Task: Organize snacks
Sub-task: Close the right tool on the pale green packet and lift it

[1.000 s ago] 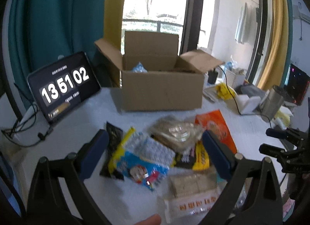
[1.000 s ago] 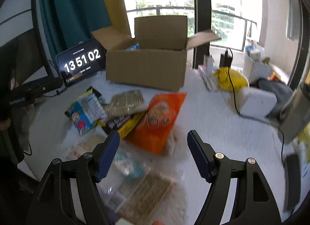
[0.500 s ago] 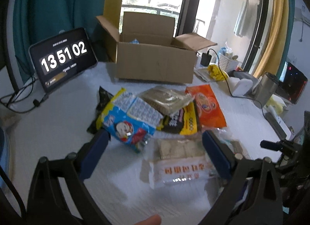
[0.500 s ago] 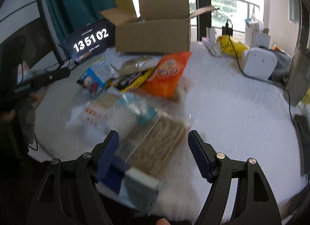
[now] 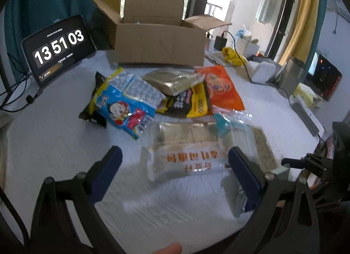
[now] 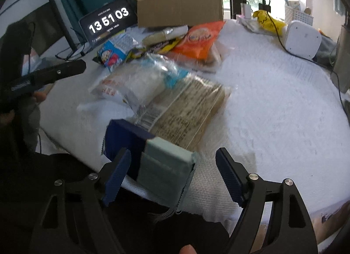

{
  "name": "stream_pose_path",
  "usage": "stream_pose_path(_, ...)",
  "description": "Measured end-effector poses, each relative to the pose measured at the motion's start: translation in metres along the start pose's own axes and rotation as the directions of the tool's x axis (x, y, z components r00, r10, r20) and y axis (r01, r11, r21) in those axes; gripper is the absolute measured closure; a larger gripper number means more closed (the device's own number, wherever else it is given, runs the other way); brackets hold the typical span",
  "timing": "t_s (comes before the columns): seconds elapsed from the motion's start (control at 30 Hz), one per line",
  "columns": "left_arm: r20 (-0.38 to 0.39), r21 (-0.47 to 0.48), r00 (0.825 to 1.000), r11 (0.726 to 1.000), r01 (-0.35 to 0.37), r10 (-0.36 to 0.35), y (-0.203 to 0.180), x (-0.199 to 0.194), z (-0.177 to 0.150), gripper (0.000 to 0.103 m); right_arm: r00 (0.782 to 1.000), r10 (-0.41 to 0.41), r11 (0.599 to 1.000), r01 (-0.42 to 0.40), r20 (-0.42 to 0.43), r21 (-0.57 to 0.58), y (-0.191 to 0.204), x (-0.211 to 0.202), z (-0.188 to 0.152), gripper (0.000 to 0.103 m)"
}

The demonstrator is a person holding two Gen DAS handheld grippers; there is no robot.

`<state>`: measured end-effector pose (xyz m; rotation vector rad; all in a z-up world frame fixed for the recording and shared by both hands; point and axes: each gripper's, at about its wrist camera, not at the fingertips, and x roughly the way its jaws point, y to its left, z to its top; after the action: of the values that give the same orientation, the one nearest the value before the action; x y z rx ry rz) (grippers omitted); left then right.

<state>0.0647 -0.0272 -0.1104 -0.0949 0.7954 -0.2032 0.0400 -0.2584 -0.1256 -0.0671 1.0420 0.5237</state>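
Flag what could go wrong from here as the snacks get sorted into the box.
1. The blue and pale green packet sits at the table's near edge, partly overhanging; a nudge from the open right gripper could tip it off.
2. The snacks overlap: the clear bag lies across the brown cracker pack, so a grab may drag both.
3. The cardboard box stands beyond the pile, so carried items pass over it.

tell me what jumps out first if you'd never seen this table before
A heap of bright snack packets sprawls mid-table, the orange bag and the blue cartoon bag loudest. Behind it stands an open cardboard box, with a tablet clock reading 13 51 03 to its left.
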Motion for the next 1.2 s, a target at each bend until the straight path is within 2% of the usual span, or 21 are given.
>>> stream_pose_path(0.17, -0.022, 0.008, 1.000, 1.000, 0.001, -0.001, -0.001, 0.003, -0.004, 0.005, 1.000, 0.020, 1.000, -0.020, 0.012, 0.021, 0.004, 0.004, -0.007, 0.022)
stream_pose_path(0.27, -0.028, 0.018, 1.000, 1.000, 0.003, -0.003, -0.004, 0.004, -0.004, 0.004, 0.998, 0.064, 0.997, -0.064, 0.010, 0.033, 0.004, 0.003, -0.009, 0.036)
stream_pose_path(0.53, -0.042, 0.060, 0.999, 0.998, 0.015, -0.013, -0.019, 0.009, -0.001, 0.005, 0.995, 0.090, 0.996, -0.091, 0.043, 0.016, 0.000, -0.009, -0.013, 0.053)
stream_pose_path(0.57, -0.043, 0.063, 0.999, 0.998, 0.016, -0.013, -0.020, 0.009, 0.000, 0.005, 0.995, 0.086, 0.996, -0.087, 0.052, 0.007, 0.000, -0.012, -0.013, 0.061)
stream_pose_path(0.67, -0.047, 0.076, 0.999, 0.997, 0.016, -0.012, -0.028, 0.011, 0.002, 0.005, 0.995, 0.071, 0.997, -0.071, 0.076, -0.004, -0.007, -0.019, -0.014, 0.064)
stream_pose_path(0.77, -0.055, 0.095, 0.998, 0.995, 0.021, -0.016, -0.036, 0.015, 0.005, 0.004, 0.989, 0.094, 0.995, -0.096, 0.110, 0.016, -0.020, -0.030, -0.016, 0.072)
stream_pose_path(0.97, -0.071, 0.134, 0.997, 0.991, 0.030, -0.020, -0.052, 0.022, 0.010, 0.005, 0.973, 0.099, 0.994, -0.105, 0.210, 0.018, -0.038, -0.058, -0.012, 0.076)
stream_pose_path(1.07, -0.077, 0.152, 0.997, 0.988, 0.032, -0.020, -0.061, 0.026, 0.013, 0.005, 0.962, 0.073, 0.996, -0.082, 0.265, 0.022, -0.047, -0.073, -0.007, 0.077)
stream_pose_path(1.2, -0.080, 0.182, 0.996, 0.982, 0.046, -0.032, -0.075, 0.033, 0.019, 0.005, 0.943, -0.037, 0.998, 0.019, 0.331, 0.058, -0.070, -0.084, 0.001, 0.082)
